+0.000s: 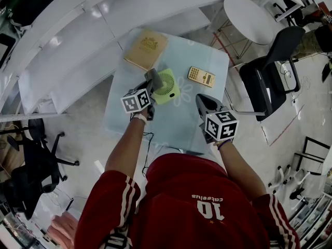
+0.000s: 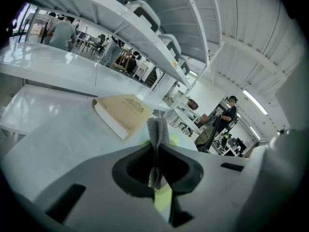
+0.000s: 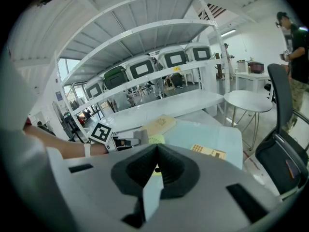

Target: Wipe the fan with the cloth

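Head view: a person in a red top holds one gripper in each hand above a pale glass surface [image 1: 210,56].
Left gripper [image 1: 152,85]: its jaws are pressed together on a folded grey cloth [image 2: 158,129], and a strip of the cloth stands up past the tips.
Cloth position: seen from above, it sits at the fan's near left edge, just at the left gripper's tips. Whether it touches the fan cannot be told.
Fan [image 1: 167,87]: small and light green, lying on the surface directly below and just ahead of the left gripper. In the left gripper view its green shows under the jaws.
Right gripper [image 1: 202,101]: its jaws are closed together with nothing between them. It hangs over the surface, apart from the fan, which lies ahead and to its left.
Book [image 1: 146,49]: tan, lying flat on the surface beyond the left gripper's tips, past the fan.
Calculator [image 1: 201,76]: yellow, flat on the surface just ahead of the right gripper.
Right gripper view: the left gripper, the cloth and the fan show ahead and to the left, with the book behind them.
Surroundings: white shelving [image 1: 78,40] lies beyond the left gripper, and a black office chair [image 1: 270,71] stands well off to the right gripper's right.
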A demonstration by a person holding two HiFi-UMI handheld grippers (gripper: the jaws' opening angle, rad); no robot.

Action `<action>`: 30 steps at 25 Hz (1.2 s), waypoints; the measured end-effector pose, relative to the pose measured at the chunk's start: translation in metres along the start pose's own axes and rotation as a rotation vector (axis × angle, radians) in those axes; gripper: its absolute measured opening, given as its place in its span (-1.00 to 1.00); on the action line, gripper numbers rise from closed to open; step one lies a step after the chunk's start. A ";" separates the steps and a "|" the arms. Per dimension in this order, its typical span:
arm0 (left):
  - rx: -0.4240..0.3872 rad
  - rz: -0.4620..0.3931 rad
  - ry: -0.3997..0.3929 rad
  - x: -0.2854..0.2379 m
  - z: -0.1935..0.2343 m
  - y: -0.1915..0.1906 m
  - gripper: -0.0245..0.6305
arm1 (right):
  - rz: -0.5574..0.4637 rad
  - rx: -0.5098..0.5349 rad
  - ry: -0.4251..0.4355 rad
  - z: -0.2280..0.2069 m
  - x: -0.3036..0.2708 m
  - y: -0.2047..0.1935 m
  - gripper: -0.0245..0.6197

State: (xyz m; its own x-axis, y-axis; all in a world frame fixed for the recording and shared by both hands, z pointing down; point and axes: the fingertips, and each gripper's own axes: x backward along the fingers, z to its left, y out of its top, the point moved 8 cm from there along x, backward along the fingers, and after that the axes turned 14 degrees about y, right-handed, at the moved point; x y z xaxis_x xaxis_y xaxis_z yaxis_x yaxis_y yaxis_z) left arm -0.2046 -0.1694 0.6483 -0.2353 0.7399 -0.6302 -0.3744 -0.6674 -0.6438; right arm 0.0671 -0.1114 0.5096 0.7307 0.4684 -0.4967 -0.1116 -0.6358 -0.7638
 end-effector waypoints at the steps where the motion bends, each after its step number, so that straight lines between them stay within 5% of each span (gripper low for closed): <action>1: -0.002 0.000 0.002 0.001 0.001 0.000 -0.84 | -0.001 0.000 0.000 0.001 0.000 0.000 -0.91; 30: 0.026 -0.008 0.048 0.040 0.043 -0.013 -0.84 | -0.018 -0.030 0.013 0.029 -0.007 -0.009 -0.91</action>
State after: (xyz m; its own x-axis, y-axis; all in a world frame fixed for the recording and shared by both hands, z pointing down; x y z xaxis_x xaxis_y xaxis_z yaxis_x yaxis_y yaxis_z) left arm -0.2478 -0.1271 0.6499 -0.1887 0.7398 -0.6458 -0.3998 -0.6585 -0.6376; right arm 0.0437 -0.0905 0.5081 0.7412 0.4721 -0.4773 -0.0780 -0.6455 -0.7598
